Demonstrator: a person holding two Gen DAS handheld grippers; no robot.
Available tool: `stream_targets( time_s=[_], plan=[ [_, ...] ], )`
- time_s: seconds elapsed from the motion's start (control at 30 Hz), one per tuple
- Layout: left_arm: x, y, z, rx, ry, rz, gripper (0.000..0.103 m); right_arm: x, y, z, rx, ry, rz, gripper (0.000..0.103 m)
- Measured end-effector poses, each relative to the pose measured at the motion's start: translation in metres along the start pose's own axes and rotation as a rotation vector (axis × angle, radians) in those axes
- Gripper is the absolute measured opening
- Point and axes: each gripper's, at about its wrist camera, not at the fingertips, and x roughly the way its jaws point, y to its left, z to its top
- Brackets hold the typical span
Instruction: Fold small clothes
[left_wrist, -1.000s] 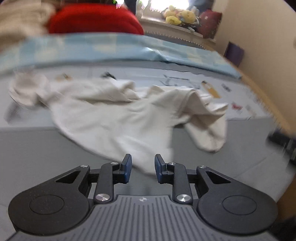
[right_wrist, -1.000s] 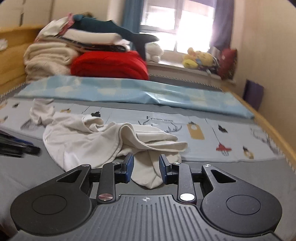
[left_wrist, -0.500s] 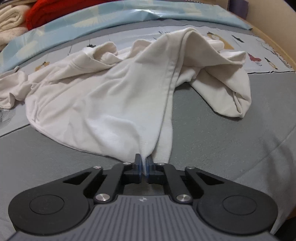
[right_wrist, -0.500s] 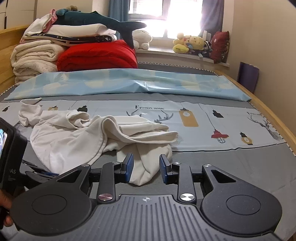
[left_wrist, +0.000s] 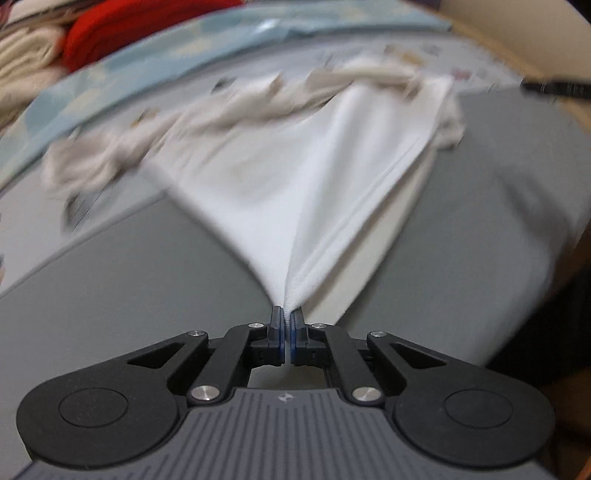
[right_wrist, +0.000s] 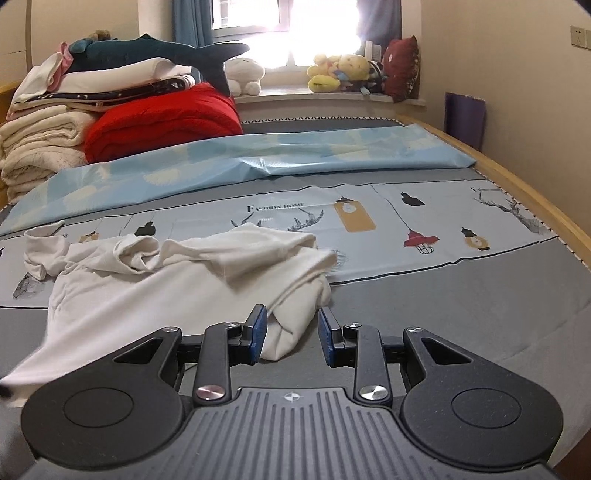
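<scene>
The left tongs (left_wrist: 287, 325) pinch the near edge of the white garment (left_wrist: 295, 192); the right tongs (right_wrist: 289, 332) stand partly open around a near fold, pads apart from it.

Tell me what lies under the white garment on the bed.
The white garment lies across the grey sheet and the printed light-blue band. Whatever sits beneath its bunched folds is covered and cannot be seen.

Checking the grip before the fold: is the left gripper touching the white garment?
Touching. The left wrist view shows the left gripper shut on the white garment, cloth fanning out taut from the pads.
</scene>
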Motion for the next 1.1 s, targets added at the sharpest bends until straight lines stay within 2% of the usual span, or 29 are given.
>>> stream_targets(
  time_s=[0.1, 0.13, 0.17, 0.27, 0.3, 0.33, 0.4, 0.47, 0.57, 0.67, 0.73, 0.83, 0.97, 1.0, 1.03, 1.07, 1.1],
  plan=[
    [-0.001, 0.037, -0.043, -0.012, 0.120, 0.021, 0.002, 0.002, 0.011, -0.003, -0.037, 0.012, 0.004, 0.032],
    [-0.003, 0.047, -0.052, -0.035, 0.132, 0.013, 0.002, 0.003, 0.014, -0.003, -0.049, 0.017, 0.005, 0.032],
    [-0.005, 0.055, -0.057, -0.062, 0.127, -0.001, 0.002, 0.006, 0.017, -0.003, -0.060, 0.025, 0.007, 0.032],
    [-0.018, 0.082, -0.061, -0.207, 0.051, -0.115, 0.007, 0.016, 0.021, -0.003, -0.058, 0.065, 0.014, 0.032],
    [-0.021, 0.091, -0.060, -0.264, 0.018, -0.155, 0.017, 0.022, 0.022, -0.002, -0.049, 0.090, 0.016, 0.033],
    [-0.022, 0.095, -0.059, -0.305, -0.004, -0.178, 0.032, 0.028, 0.021, -0.002, -0.038, 0.111, 0.021, 0.036],
    [-0.020, 0.098, -0.054, -0.373, -0.030, -0.193, 0.039, 0.044, 0.021, -0.003, -0.012, 0.185, 0.048, 0.042],
    [-0.012, 0.103, -0.047, -0.427, -0.029, -0.197, 0.039, 0.060, 0.025, -0.007, -0.024, 0.238, 0.047, 0.043],
    [0.009, 0.103, -0.037, -0.482, 0.020, -0.176, 0.039, 0.080, 0.036, -0.012, -0.096, 0.275, 0.029, 0.045],
    [0.034, 0.109, -0.033, -0.520, 0.114, -0.116, 0.039, 0.103, 0.043, -0.016, -0.154, 0.310, 0.024, 0.047],
    [0.042, 0.111, -0.032, -0.542, 0.149, -0.104, 0.039, 0.117, 0.045, -0.016, -0.169, 0.328, 0.026, 0.047],
    [0.050, 0.111, -0.028, -0.548, 0.169, -0.113, 0.038, 0.136, 0.049, -0.018, -0.167, 0.354, 0.045, 0.047],
    [0.064, 0.102, -0.026, -0.489, 0.209, -0.095, 0.036, 0.149, 0.058, -0.022, -0.194, 0.386, 0.072, 0.046],
    [0.065, 0.099, -0.024, -0.467, 0.213, -0.090, 0.031, 0.150, 0.060, -0.023, -0.204, 0.392, 0.076, 0.039],
    [0.065, 0.096, -0.023, -0.447, 0.210, -0.091, 0.023, 0.150, 0.061, -0.024, -0.218, 0.398, 0.083, 0.017],
    [0.067, 0.094, -0.025, -0.430, 0.203, -0.091, 0.017, 0.148, 0.061, -0.024, -0.227, 0.401, 0.094, 0.004],
    [0.067, 0.092, -0.024, -0.412, 0.197, -0.086, 0.007, 0.143, 0.059, -0.021, -0.217, 0.392, 0.110, 0.005]
  ],
)
